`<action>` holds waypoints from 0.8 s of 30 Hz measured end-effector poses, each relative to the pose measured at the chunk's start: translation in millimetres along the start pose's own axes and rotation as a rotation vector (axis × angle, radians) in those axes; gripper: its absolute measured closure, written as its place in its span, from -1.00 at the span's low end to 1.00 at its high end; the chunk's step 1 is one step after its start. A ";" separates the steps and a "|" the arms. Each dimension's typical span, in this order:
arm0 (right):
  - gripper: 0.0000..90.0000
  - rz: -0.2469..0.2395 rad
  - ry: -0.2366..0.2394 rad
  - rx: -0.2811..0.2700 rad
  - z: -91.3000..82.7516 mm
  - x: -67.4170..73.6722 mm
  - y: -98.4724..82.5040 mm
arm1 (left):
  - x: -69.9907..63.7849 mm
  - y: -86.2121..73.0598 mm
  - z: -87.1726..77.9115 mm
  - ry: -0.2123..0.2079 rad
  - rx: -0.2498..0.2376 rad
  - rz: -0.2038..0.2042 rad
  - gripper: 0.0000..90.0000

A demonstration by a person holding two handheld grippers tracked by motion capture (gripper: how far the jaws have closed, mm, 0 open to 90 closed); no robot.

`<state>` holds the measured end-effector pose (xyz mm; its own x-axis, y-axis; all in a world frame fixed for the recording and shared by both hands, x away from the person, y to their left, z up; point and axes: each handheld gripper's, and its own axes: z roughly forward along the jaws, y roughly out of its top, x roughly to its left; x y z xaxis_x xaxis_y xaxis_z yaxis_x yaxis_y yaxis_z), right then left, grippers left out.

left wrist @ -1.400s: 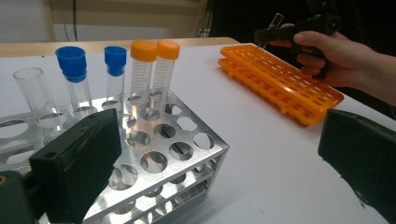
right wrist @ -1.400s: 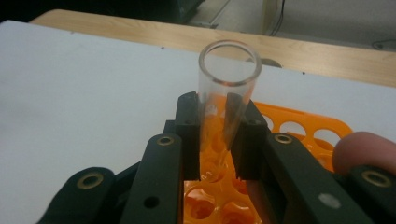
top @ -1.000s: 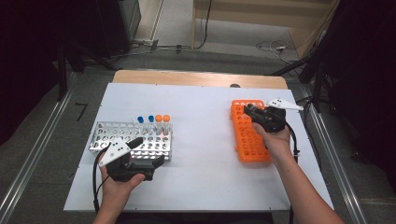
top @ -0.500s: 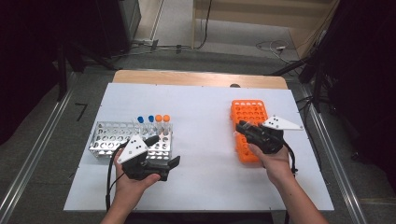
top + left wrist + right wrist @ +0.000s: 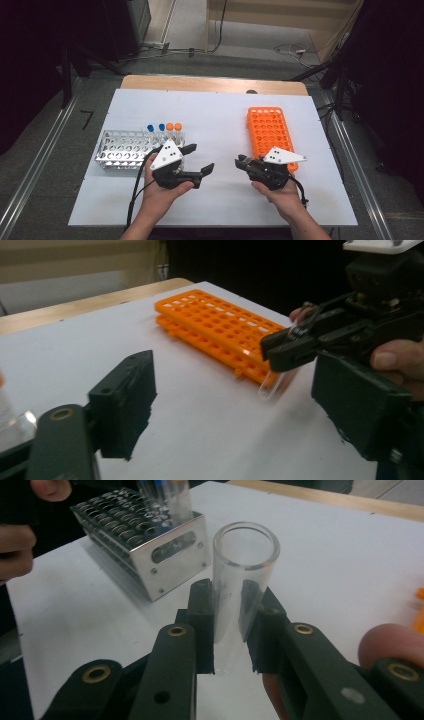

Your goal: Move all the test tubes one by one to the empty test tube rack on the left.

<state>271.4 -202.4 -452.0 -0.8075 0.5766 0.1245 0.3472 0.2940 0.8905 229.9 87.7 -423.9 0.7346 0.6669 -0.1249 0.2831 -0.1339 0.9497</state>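
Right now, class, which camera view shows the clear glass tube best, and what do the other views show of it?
The right gripper view: the clear glass tube stands close up, open-mouthed and uncapped, clamped between the right gripper jaws. The left gripper view shows the tube farther off and blurred, held in that gripper. In the high view it is too small to make out.

No legible text, labels, brand marks or numbers anywhere: the orange tube rack (image 5: 270,134), the metal tube rack (image 5: 126,149) and the clear glass tube (image 5: 240,585) all look unmarked.
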 end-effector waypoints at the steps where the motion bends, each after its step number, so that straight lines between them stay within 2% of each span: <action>1: 0.63 -0.004 0.010 0.003 1.8 2.5 -0.2 | -2.2 0.5 2.4 -0.008 0.002 0.006 -0.46; 9: 0.63 -0.039 0.074 0.029 13.0 22.6 -1.6 | -16.5 0.8 18.5 -0.104 0.019 0.039 0.09; 14: 0.63 -0.053 0.095 0.042 17.5 29.1 -2.1 | -24.7 -0.8 26.1 -0.154 0.037 0.067 0.27; 19: 0.63 -0.060 0.108 0.059 21.7 34.8 -2.6 | -30.1 -0.4 32.6 -0.183 0.049 0.074 0.41; 24: 0.63 -0.070 0.118 0.065 22.8 39.4 -2.0 | -32.9 -1.0 38.4 -0.183 0.070 0.077 0.51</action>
<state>249.7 -162.9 -458.9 -0.8800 0.4604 0.1172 0.3152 0.3812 0.8691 229.1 37.7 -431.8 0.8537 0.5092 -0.1088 0.2591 -0.2342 0.9370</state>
